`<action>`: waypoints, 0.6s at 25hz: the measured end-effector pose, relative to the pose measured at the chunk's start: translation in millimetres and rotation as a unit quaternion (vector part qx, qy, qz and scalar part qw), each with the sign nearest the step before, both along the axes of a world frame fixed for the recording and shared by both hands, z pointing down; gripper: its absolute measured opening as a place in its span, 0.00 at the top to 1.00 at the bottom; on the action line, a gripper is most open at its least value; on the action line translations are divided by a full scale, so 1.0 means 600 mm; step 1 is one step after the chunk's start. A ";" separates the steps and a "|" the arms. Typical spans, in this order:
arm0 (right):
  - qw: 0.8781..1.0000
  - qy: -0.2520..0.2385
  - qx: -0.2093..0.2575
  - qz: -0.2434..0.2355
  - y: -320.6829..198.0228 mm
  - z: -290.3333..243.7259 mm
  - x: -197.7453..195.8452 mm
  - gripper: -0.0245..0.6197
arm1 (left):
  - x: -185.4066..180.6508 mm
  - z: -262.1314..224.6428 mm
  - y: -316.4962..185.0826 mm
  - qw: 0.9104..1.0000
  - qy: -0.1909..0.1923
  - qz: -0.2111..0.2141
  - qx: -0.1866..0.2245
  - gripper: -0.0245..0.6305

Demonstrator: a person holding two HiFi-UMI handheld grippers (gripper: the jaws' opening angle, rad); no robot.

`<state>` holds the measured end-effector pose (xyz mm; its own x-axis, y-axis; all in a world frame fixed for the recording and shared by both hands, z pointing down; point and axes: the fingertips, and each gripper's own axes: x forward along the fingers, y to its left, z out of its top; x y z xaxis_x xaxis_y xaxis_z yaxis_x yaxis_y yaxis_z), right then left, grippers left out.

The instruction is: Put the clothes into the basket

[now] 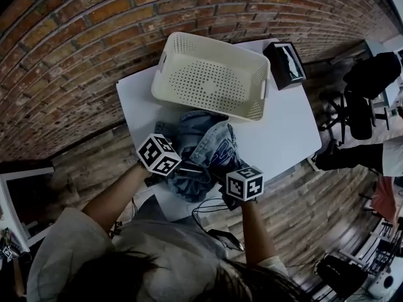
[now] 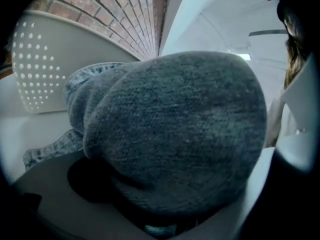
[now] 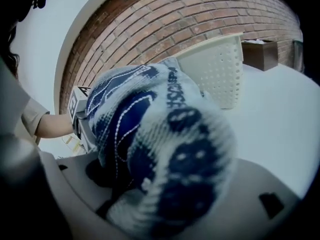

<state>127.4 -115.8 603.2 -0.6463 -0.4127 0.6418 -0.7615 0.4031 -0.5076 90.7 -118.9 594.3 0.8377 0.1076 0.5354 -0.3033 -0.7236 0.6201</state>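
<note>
A pile of clothes point(image 1: 201, 145) lies on the white table point(image 1: 283, 131), just in front of the cream perforated basket point(image 1: 165, 61), which has nothing in it. Both grippers are pushed into the near side of the pile. In the left gripper view, a bulging grey knit garment point(image 2: 175, 129) fills the space between the jaws of my left gripper point(image 2: 160, 204), which stand wide. Denim point(image 2: 80, 84) lies behind it. My right gripper point(image 3: 165, 204) is closed round a blue-and-white patterned knit point(image 3: 165, 134). The cloth hides the pads of both grippers.
A black box point(image 1: 284, 65) stands on the table's far right corner beside the basket. Cables hang at the table's near edge point(image 1: 208, 209). A brick wall runs behind the table, and chairs point(image 1: 359, 99) stand to the right on the wooden floor.
</note>
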 end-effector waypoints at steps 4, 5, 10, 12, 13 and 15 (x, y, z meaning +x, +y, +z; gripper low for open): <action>1.000 0.000 0.027 0.011 0.020 -0.041 -0.011 0.42 | -0.006 -0.042 0.022 1.000 0.028 -0.005 0.009 0.15; 0.999 0.005 0.038 0.010 0.023 -0.056 -0.012 0.42 | -0.007 -0.056 0.025 0.999 0.034 -0.006 0.019 0.15; 0.995 0.022 0.095 0.008 0.027 -0.143 -0.008 0.42 | -0.005 -0.141 0.031 0.995 0.057 -0.013 0.075 0.15; 0.993 0.026 0.117 0.008 0.026 -0.180 -0.008 0.42 | -0.004 -0.178 0.031 0.993 0.062 -0.014 0.099 0.15; 0.991 0.027 0.128 0.008 0.026 -0.199 -0.008 0.42 | -0.005 -0.196 0.032 0.992 0.064 -0.014 0.110 0.15; 0.988 0.029 0.149 0.008 0.028 -0.233 -0.010 0.42 | -0.007 -0.230 0.034 0.989 0.067 -0.015 0.131 0.15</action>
<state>121.5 -99.3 463.6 -0.6037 -0.5981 0.5270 -0.7933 0.5160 -0.3232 86.6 -98.7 456.1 0.9036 -0.0458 0.4259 -0.2549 -0.8566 0.4486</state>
